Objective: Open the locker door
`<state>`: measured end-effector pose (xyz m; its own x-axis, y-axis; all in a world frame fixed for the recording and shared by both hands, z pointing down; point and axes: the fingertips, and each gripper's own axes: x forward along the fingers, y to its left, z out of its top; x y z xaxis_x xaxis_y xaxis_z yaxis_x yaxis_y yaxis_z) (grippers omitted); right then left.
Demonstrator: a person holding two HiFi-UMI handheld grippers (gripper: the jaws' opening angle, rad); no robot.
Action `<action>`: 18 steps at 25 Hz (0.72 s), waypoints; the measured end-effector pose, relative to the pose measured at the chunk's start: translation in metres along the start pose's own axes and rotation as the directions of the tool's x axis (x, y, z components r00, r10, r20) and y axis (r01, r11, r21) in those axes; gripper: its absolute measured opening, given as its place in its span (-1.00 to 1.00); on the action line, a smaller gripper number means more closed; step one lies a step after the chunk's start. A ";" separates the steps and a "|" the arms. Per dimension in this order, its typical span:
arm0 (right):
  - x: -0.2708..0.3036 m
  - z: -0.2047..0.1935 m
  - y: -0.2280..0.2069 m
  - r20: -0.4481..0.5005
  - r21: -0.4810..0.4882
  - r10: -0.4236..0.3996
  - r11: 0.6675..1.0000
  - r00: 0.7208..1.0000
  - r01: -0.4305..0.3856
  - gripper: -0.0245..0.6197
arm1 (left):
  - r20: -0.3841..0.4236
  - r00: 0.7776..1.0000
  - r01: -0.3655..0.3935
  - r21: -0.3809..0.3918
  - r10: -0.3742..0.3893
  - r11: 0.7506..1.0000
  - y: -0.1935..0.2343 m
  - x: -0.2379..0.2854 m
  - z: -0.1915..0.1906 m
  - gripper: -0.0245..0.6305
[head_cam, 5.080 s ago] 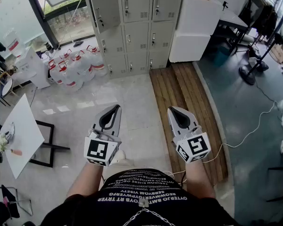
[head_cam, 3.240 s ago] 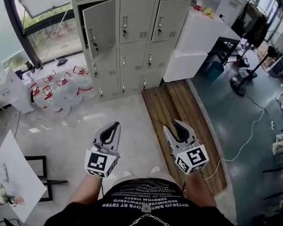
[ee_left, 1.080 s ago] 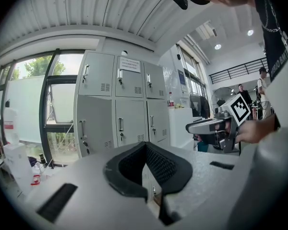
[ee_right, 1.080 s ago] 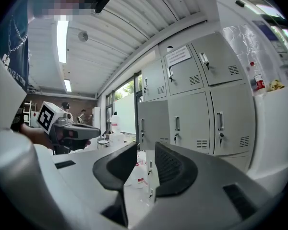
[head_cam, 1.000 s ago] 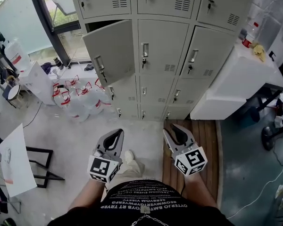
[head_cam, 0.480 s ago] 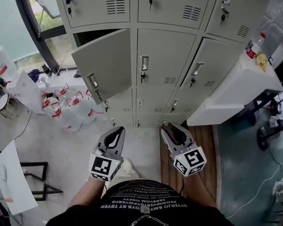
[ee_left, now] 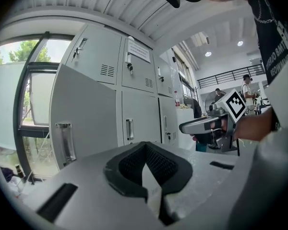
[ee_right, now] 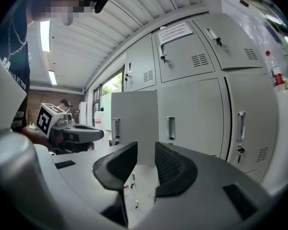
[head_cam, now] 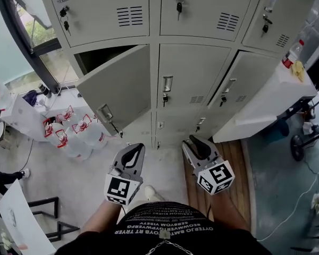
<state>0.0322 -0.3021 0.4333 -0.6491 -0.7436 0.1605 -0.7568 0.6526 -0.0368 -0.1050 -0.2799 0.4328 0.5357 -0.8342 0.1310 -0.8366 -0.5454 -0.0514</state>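
A bank of grey lockers (head_cam: 202, 15) fills the top of the head view. One door (head_cam: 119, 86) in the left column stands ajar, swung outward, its handle (head_cam: 105, 113) toward me. The middle door (head_cam: 194, 92) beside it is closed, with a vertical handle (head_cam: 167, 84). My left gripper (head_cam: 132, 154) is held low in front of the lockers, shut and empty. My right gripper (head_cam: 194, 144) is beside it, open with nothing between its pads. Neither touches the lockers. The ajar door (ee_left: 81, 123) (ee_right: 134, 119) appears in both gripper views beyond the left gripper (ee_left: 145, 147) and right gripper (ee_right: 144, 150).
Several water jugs (head_cam: 69, 129) stand on the floor left of the lockers. A low white cabinet (head_cam: 266, 105) with a bottle (head_cam: 292, 54) on it abuts the lockers on the right. Wooden decking (head_cam: 231, 158) lies below it. A white table (head_cam: 16, 222) is at lower left.
The lockers have grown much larger and nearer in the head view as I walked up to them. Both grippers keep the same pose in front of me.
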 end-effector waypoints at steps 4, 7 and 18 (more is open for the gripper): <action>0.023 0.009 0.002 0.011 -0.007 -0.017 1.000 1.000 0.017 -0.64 | 0.008 1.000 0.020 -0.003 -0.020 1.000 0.024 0.008 0.000 -0.95; 0.034 0.009 0.005 0.006 -0.001 -0.025 1.000 1.000 0.025 -0.64 | 0.011 0.999 0.048 0.002 -0.048 0.999 0.029 0.013 -0.001 -0.95; 0.051 0.011 -0.013 -0.005 -0.008 -0.044 0.999 0.999 0.044 -0.66 | 0.007 0.998 0.070 -0.011 -0.070 0.997 0.037 0.036 -0.003 -0.95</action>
<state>0.0078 -0.3500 0.4308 -0.6151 -0.7707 0.1664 -0.7837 0.6207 -0.0222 -0.1170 -0.3298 0.4383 0.5938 -0.7945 0.1271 -0.7983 -0.6015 -0.0309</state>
